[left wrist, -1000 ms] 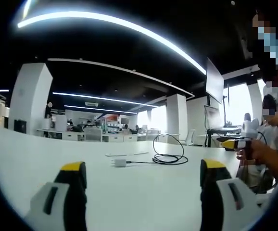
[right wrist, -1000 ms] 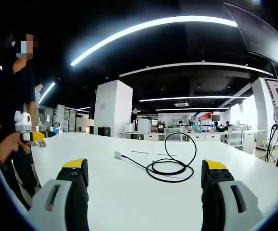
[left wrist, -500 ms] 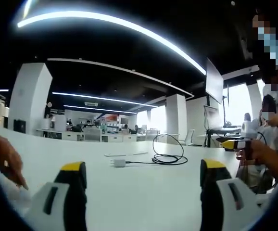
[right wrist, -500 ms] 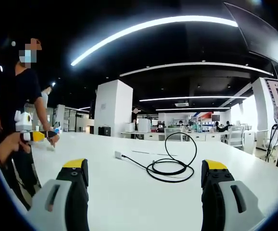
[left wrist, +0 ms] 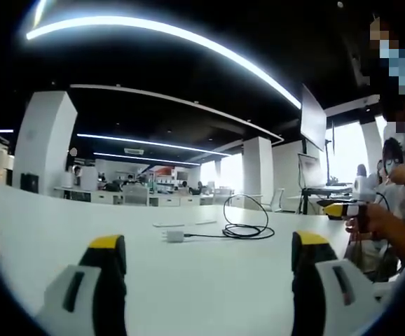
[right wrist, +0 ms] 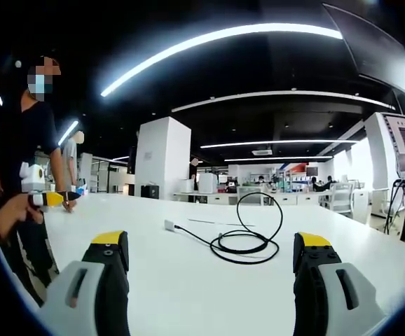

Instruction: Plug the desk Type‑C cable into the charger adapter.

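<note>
Table: broad white surface carrying all task items. Type-C cable, black, lies coiled toward the table's middle, one loop standing upright, well away from every edge. Charger adapter, small and white, rests at the cable's straight end; whether the two are joined cannot be told. Left gripper and right gripper: jaws spread wide apart, holding nothing, near the table's front edge.

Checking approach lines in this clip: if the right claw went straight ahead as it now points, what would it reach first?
Probably the coiled black cable on the white table; the right claw stands open and apart from it, though depth is hard to judge.
</note>
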Motion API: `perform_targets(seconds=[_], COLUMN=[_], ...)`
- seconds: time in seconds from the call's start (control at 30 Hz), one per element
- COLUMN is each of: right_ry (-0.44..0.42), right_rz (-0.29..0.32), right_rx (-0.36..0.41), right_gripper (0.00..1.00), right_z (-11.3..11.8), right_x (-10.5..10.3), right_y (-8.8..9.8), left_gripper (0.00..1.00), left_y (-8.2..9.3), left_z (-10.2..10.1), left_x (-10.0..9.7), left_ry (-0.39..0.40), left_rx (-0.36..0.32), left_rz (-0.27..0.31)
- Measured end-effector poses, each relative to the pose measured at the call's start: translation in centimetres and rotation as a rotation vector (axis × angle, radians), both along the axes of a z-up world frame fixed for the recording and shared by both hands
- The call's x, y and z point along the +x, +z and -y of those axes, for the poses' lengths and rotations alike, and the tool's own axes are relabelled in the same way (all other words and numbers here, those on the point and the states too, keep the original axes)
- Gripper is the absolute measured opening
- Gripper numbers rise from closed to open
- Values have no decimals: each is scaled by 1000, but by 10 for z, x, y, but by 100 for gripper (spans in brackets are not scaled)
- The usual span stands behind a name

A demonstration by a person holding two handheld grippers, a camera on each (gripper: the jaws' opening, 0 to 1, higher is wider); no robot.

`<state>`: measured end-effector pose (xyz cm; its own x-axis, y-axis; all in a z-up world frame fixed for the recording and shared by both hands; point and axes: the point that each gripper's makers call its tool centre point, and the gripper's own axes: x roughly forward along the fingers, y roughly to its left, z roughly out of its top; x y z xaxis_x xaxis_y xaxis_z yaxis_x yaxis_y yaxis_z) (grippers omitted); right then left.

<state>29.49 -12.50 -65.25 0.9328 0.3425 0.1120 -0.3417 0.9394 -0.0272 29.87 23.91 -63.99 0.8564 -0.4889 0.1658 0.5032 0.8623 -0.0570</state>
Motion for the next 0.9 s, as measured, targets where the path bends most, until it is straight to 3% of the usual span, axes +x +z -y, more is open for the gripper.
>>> perform_targets(seconds=[0.9], right_ry=[-3], right_rz=[3], right_rx=[5], right_gripper=[100], right_z=[1], right_x=[-1], right_y=[-1], left_gripper=[100], left_y=[-1], left_z=[-7], left_x=[-1], left_ry=[16], left_rx=[-3], left_rz=[2])
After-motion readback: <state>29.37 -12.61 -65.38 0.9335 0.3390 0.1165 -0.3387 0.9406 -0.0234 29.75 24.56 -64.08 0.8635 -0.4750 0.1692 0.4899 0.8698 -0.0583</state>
